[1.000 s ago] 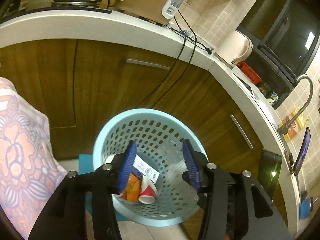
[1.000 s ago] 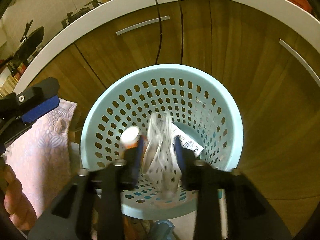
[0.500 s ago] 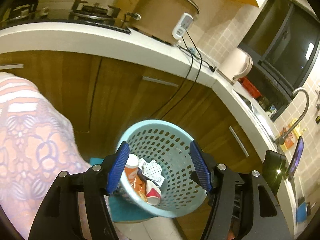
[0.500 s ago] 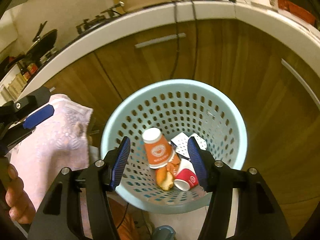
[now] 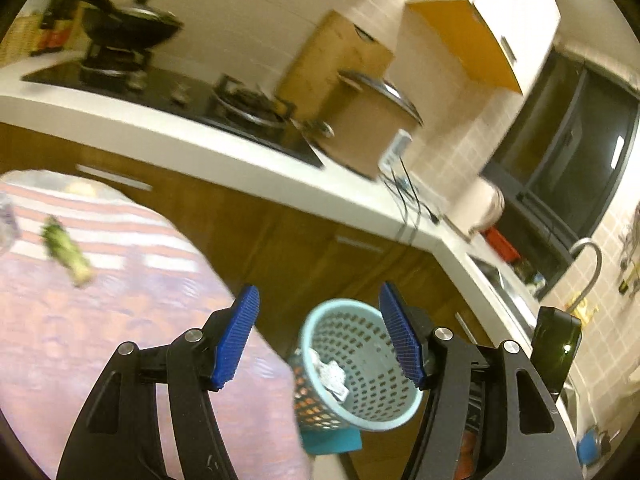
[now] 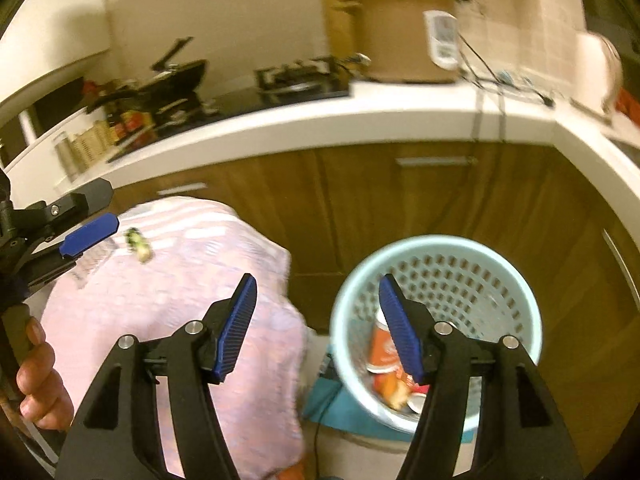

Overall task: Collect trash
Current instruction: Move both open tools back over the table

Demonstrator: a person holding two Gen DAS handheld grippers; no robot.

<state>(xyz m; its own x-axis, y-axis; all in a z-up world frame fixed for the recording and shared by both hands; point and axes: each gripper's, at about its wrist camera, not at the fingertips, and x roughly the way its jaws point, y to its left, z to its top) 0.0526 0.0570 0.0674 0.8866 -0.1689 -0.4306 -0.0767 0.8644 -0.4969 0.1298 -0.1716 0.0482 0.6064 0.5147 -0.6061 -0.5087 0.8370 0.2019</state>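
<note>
A light blue perforated trash basket (image 5: 368,364) (image 6: 472,280) stands on the floor by wooden cabinets. It holds crumpled white paper (image 5: 330,372), an orange paper cup (image 6: 382,346) and other scraps. My left gripper (image 5: 320,332) is open and empty, raised above the basket's left side. It also shows at the left edge of the right wrist view (image 6: 86,236). My right gripper (image 6: 318,328) is open and empty, between the basket and the pink cloth. A green scrap (image 5: 68,252) (image 6: 140,244) lies on the pink patterned cloth (image 5: 100,320) (image 6: 180,300).
A white countertop (image 6: 360,120) curves behind, carrying a gas stove with a wok (image 5: 120,28), a brown rice cooker (image 6: 404,32), cables and a white kettle (image 5: 480,208). A sink tap (image 5: 588,264) is at the right. A teal mat (image 5: 332,436) lies under the basket.
My right gripper opened and dropped the white mesh scrap into the basket. Both grippers then rose and swung left, away from the basket, bringing the cloth and countertop into view.
</note>
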